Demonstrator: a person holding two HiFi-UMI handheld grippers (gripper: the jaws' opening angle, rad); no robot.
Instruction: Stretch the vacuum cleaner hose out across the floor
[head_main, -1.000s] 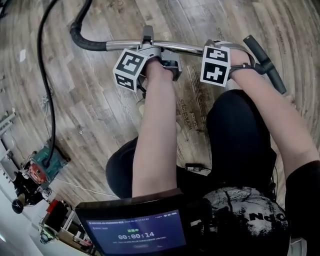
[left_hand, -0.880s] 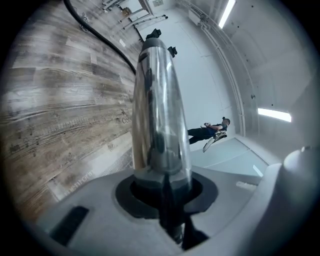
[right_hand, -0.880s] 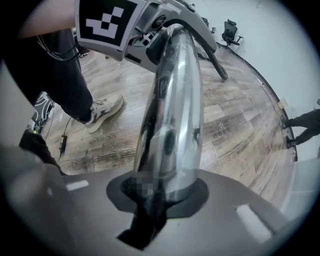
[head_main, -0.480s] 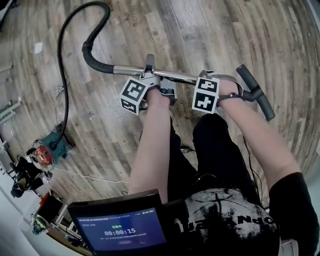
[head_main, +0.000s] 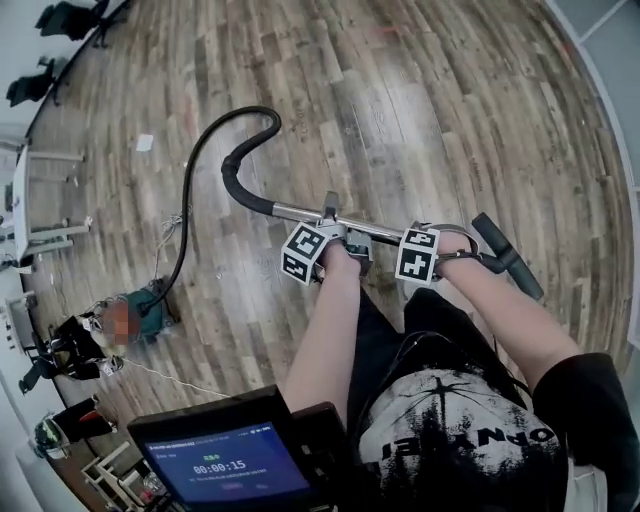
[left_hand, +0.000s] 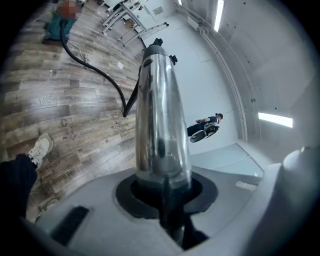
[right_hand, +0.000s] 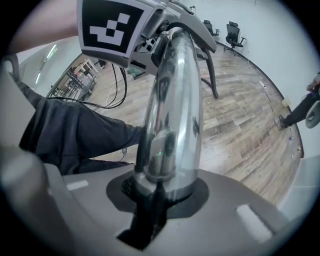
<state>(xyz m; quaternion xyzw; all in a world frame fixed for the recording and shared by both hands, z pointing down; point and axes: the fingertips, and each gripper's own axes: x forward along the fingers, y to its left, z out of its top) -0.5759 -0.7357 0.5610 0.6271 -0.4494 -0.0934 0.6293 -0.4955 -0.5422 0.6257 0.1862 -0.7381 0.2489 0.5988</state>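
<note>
A grey-brown wood-plank floor fills the head view. The long black flexible hose runs from the teal vacuum cleaner body at lower left, arcs through the upper middle and hooks back into the chrome metal wand at centre, so it lies looped, not stretched. The left gripper and right gripper are each clamped on the chrome metal wand, side by side. The step in hand looks like carrying the wand. Next it should be drawn away from the vacuum body until the loop straightens.
</note>
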